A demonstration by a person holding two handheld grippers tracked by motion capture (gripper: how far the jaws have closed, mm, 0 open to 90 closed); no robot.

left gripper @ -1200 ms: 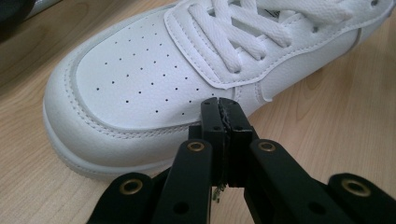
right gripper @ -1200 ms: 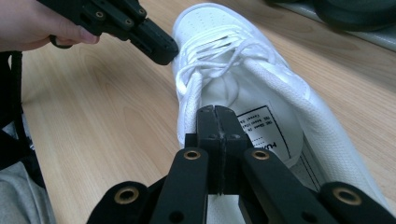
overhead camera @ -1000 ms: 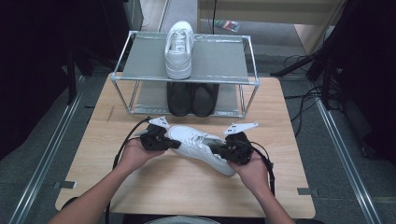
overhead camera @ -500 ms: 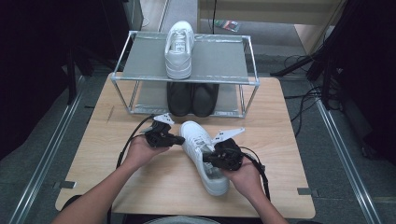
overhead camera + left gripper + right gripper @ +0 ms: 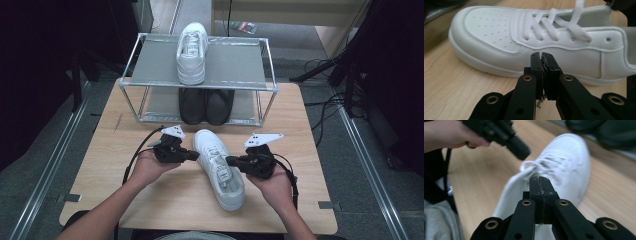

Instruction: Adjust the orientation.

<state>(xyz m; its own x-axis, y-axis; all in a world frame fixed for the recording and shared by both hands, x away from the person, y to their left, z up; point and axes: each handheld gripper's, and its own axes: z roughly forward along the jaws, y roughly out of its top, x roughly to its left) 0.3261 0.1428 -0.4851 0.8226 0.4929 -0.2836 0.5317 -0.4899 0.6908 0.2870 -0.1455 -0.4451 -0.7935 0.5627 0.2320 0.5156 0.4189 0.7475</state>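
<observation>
A white lace-up sneaker (image 5: pixel 219 167) lies flat on the wooden table (image 5: pixel 165 200), its toe toward the shoe rack. My left gripper (image 5: pixel 196 155) sits just left of its toe half, jaws pressed together with nothing between them; in the left gripper view the tips (image 5: pixel 541 56) point at the sneaker's side (image 5: pixel 564 57). My right gripper (image 5: pixel 230 161) is shut and empty at the sneaker's right side, its tips (image 5: pixel 540 180) close over the collar of the sneaker (image 5: pixel 564 170). The left gripper (image 5: pixel 520 150) also crosses the top of the right gripper view.
A two-tier metal rack (image 5: pixel 150 62) stands at the table's far edge. A matching white sneaker (image 5: pixel 192 52) rests on its top shelf and a pair of black shoes (image 5: pixel 206 106) on the lower one. Bare tabletop lies left and right of the hands.
The sneaker has swung from lying crosswise to pointing toe-first at the rack. Both grippers moved with it and now sit on either side of it; the right one shifted right.
</observation>
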